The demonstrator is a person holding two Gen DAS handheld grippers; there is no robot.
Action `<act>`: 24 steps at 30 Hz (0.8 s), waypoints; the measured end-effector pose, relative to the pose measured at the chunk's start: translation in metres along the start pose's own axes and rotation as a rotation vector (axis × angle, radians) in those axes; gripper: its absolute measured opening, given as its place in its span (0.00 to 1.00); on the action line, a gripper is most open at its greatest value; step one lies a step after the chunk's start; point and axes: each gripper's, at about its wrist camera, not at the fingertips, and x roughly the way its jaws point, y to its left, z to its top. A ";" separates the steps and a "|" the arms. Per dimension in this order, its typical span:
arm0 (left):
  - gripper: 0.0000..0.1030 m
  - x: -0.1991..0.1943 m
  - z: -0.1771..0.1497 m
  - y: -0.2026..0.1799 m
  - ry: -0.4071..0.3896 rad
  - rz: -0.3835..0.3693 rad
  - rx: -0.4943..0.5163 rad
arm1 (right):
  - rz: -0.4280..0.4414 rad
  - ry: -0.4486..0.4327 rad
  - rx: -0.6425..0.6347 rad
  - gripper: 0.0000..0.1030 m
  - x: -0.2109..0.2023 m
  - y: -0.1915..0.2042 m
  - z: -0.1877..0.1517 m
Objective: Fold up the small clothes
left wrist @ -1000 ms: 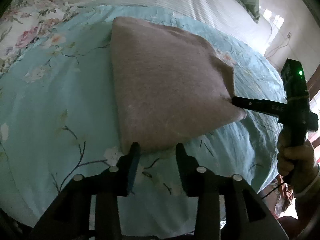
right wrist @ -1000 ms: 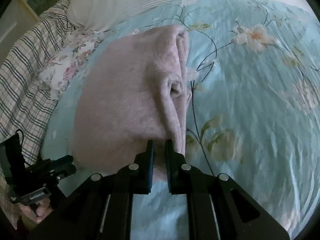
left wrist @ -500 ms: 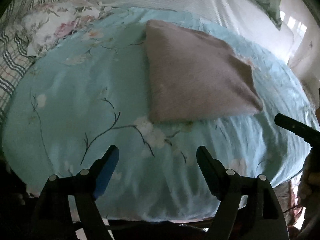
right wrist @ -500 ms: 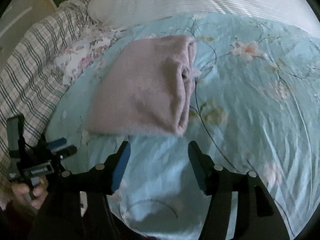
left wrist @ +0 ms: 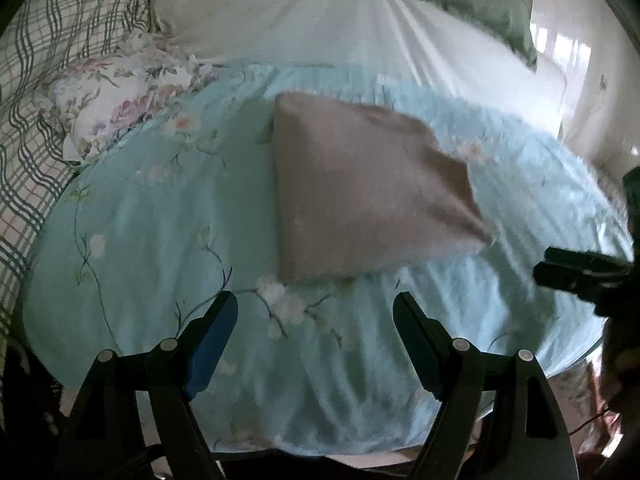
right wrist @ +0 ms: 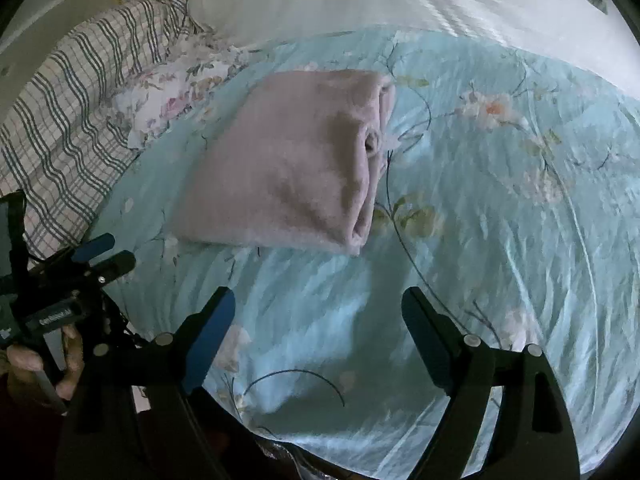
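pale-blue floral bedspread (left wrist: 160,240) — striped white sheet (left wrist: 320,20) beyond.

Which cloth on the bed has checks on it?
The checked blanket, bunched along the left edge of the bed. It has dark crossing stripes on white; the pink folded garment is plain, and the blue sheet has flowers.

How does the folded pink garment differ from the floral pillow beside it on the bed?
The folded pink garment is plain, with no print; the floral pillow is white with flowers. The garment lies flat in the middle of the blue sheet; the pillow sits at the sheet's edge, against the checked blanket. The garment shows stacked layers along one side; the pillow looks puffy. Neither is held by a gripper.
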 end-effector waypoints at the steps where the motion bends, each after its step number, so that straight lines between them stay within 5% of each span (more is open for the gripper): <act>1: 0.79 0.001 0.004 0.000 0.014 0.007 0.009 | 0.000 -0.002 -0.003 0.83 -0.001 0.001 0.002; 9: 0.91 0.000 0.035 0.007 -0.006 0.068 0.041 | 0.017 -0.046 -0.044 0.99 -0.008 0.008 0.026; 24: 0.94 0.029 0.058 0.010 0.038 0.129 0.042 | 0.038 0.005 -0.072 0.99 0.025 0.018 0.039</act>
